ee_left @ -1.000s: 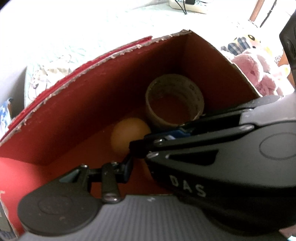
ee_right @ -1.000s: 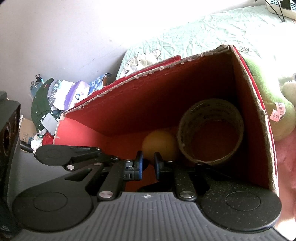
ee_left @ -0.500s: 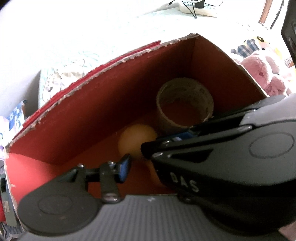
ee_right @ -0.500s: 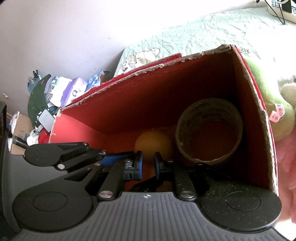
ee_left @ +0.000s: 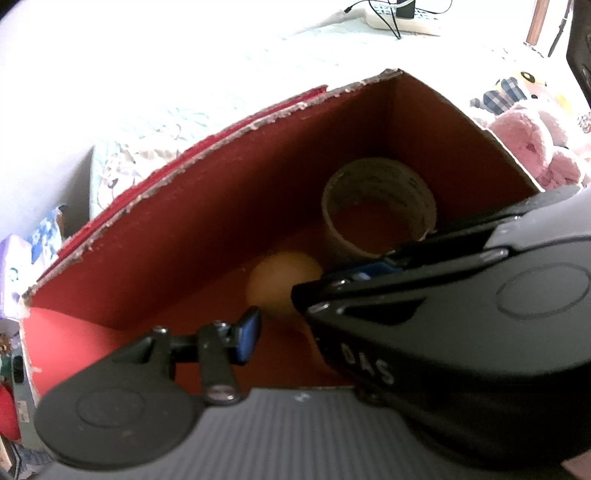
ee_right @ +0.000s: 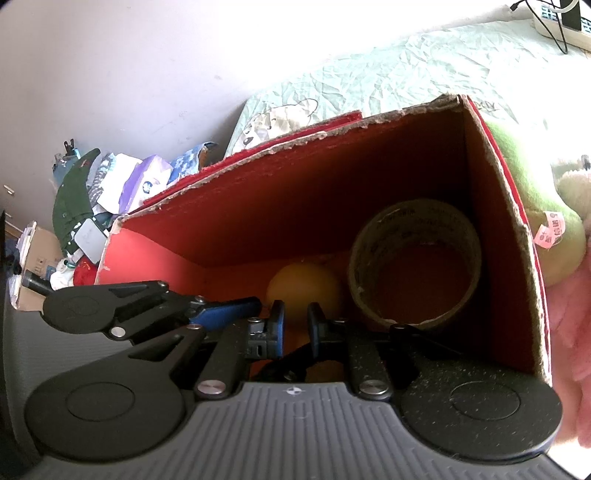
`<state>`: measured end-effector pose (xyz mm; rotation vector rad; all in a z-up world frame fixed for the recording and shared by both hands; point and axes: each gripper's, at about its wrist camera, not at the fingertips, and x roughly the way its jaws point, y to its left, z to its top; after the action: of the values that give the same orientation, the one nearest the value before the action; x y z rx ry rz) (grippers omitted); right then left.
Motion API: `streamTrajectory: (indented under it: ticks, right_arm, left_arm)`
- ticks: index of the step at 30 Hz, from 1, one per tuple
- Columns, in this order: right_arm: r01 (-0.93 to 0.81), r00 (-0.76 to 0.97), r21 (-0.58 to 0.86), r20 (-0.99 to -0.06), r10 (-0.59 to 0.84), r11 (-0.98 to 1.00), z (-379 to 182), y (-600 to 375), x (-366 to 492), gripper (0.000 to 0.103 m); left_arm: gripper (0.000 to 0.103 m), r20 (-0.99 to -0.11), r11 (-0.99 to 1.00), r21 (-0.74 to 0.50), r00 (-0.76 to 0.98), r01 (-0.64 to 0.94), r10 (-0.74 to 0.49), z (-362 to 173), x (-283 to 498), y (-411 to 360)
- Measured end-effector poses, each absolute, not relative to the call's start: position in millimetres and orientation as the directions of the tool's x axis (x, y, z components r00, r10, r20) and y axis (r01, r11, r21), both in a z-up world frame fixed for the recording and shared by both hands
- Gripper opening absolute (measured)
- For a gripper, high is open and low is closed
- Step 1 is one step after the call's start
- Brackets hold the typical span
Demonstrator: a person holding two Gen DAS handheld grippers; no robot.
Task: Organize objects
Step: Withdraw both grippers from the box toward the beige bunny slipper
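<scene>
A red cardboard box (ee_left: 207, 229) (ee_right: 295, 192) stands open on the bed. On its floor lie an orange ball (ee_left: 277, 280) (ee_right: 303, 284) and, to the ball's right, a brown tape roll (ee_left: 376, 206) (ee_right: 413, 258). My left gripper (ee_left: 295, 325) hangs over the near edge, open, with nothing between its jaws. Only its left finger (ee_left: 249, 330) shows, because my right gripper (ee_left: 443, 314) crosses in front of the other. In the right wrist view my right gripper (ee_right: 295, 319) stands just short of the ball, jaws a narrow gap apart and holding nothing. The left gripper (ee_right: 236, 308) reaches in beside it.
Pink plush toys (ee_left: 532, 147) press against the box's right wall, with a green plush (ee_right: 535, 206) beside them. A power strip (ee_left: 402, 18) with cables lies at the far end of the pale green sheet (ee_right: 406, 74). Clutter (ee_right: 110, 192) is heaped by the wall on the left.
The left gripper's finger has swung outward, so its jaws stand wider. Its view has tilted, showing more of the bed. Its blue-padded finger has come into the right wrist view.
</scene>
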<state>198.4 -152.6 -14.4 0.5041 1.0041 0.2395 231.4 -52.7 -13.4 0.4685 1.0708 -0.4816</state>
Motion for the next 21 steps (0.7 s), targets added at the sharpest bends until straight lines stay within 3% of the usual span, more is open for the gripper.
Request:
streamTrajectory:
  ticks: [12,21]
  right_arm:
    - [0.021,0.528,0.516,-0.733,0.429,0.856,-15.3,-153.1,200.3,0.017]
    - [0.005,0.634,0.555,-0.645,0.426,0.832,3.4,-165.9,174.1,0.017]
  left_arm:
    - [0.052,-0.891,0.810,0.149,0.431,0.568,-0.138,-9.5,229.1,-50.8]
    - [0.052,-0.839,0.867,0.111,0.513,0.486,-0.180,23.6,192.1,-14.1]
